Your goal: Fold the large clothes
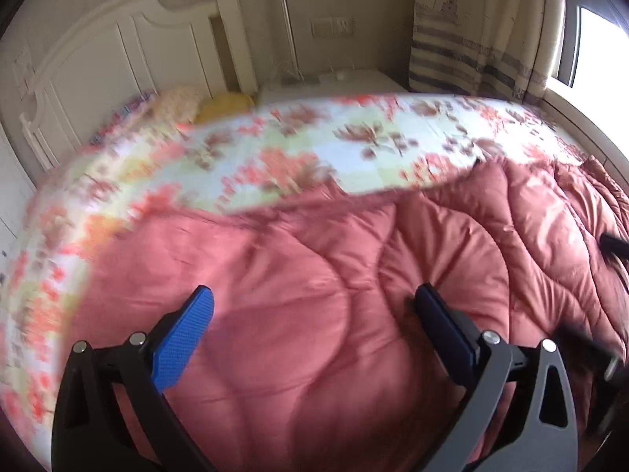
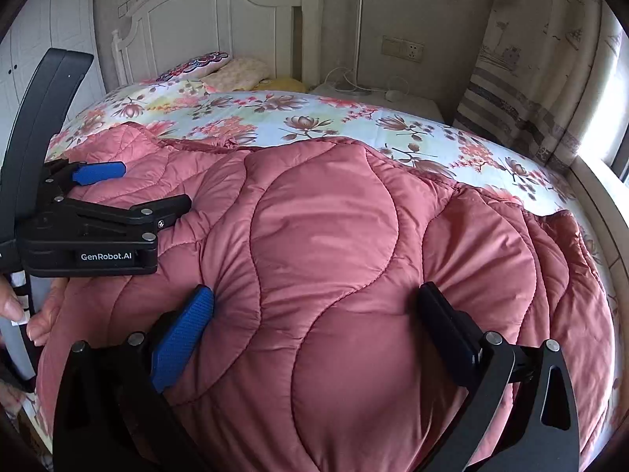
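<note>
Both grippers, the left gripper [image 1: 314, 306] and the right gripper [image 2: 314, 303], are spread wide, empty, pressed onto the pink quilted coat [image 2: 334, 255] lying on the bed [image 2: 275, 110] directly ahead. Slippery padding could be missed when pinched. Sleeves cannot be made out; the left view is blurred.

Salmon-pink quilted puffer coat [image 2: 334, 255], wavy stitching; pale bedsheet [image 2: 275, 114] with pink and brown flowers; cream striped curtain [image 2: 523, 90].

White headboard [image 2: 204, 15], beige wall [image 2: 412, 4]; striped curtain [image 2: 523, 90], bright window [image 1: 597, 51]
</note>
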Demonstrator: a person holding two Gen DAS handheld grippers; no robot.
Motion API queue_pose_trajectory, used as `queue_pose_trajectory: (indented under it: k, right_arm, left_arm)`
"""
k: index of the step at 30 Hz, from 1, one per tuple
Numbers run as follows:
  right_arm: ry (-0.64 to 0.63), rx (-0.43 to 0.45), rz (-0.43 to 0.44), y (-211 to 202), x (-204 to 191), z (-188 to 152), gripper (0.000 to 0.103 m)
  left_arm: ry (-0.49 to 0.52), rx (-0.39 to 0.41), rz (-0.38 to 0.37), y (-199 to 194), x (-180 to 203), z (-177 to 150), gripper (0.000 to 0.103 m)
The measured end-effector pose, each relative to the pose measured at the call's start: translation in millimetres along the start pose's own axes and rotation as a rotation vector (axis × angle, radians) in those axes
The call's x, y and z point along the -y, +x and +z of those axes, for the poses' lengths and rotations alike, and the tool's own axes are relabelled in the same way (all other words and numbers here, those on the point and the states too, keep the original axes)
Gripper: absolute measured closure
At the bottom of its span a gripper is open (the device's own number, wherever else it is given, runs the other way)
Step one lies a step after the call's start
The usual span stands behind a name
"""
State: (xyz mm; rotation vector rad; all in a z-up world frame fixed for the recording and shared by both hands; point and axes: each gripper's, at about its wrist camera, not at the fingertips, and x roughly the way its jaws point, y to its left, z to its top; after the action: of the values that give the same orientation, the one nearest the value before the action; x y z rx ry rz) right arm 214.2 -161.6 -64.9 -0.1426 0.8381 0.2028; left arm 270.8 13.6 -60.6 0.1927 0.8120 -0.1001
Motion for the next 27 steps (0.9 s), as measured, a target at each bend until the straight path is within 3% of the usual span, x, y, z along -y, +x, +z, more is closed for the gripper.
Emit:
queue_pose_trajectory:
  k: [3,5,6,7,8,10,11,13,17,18,20,22,25,27]
  right_arm:
    - [0.011,0.009,-0.037,-18,10,5,0.005]
    - [0.025,0.042,-0.098,-29,27,5,0.005]
    - [0.041,0.041,-0.138,-31,40,6,0.005]
    - [0.069,0.033,-0.178,-31,55,4,0.005]
    - [0.120,0.018,-0.217,-30,75,0,0.005]
    - [0.231,-0.005,-0.204,-20,109,-16,0.005]
    - [0.299,0.007,-0.125,-16,122,-23,0.004]
    - [0.356,0.010,-0.065,-14,132,-27,0.004]
    - [0.300,-0.009,-0.121,-9,121,-22,0.004]
    - [0.304,-0.008,-0.117,-9,120,-22,0.004]
    - [0.332,-0.007,-0.163,-19,119,-20,0.005]
    - [0.305,0.051,-0.211,-46,102,-18,0.005]
    - [0.181,0.140,-0.139,-77,57,-11,0.005]
    - [0.039,0.139,-0.079,-81,14,-9,0.005]
  left_arm:
    - [0.028,0.086,0.096,-25,-29,-2,0.002]
    - [0.003,0.068,0.186,-19,-56,-7,0.002]
    - [-0.033,0.023,0.216,-7,-72,-13,0.002]
    - [-0.063,-0.012,0.206,4,-83,-19,0.002]
    - [-0.143,-0.047,0.085,16,-100,-26,0.002]
    - [-0.257,-0.052,-0.011,19,-119,-28,0.002]
    - [-0.259,-0.047,-0.001,19,-119,-26,0.002]
    - [-0.224,-0.048,0.039,20,-110,-25,0.002]
    - [-0.179,-0.029,0.122,6,-100,-22,0.002]
    - [-0.178,0.006,0.148,-8,-96,-21,0.002]
    - [-0.167,0.091,0.119,-36,-85,-21,0.002]
    - [-0.126,0.139,0.063,-56,-59,-18,0.002]
    - [-0.026,0.134,-0.003,-49,-15,-21,0.002]
    - [0.057,0.091,0.041,-24,10,-32,0.002]
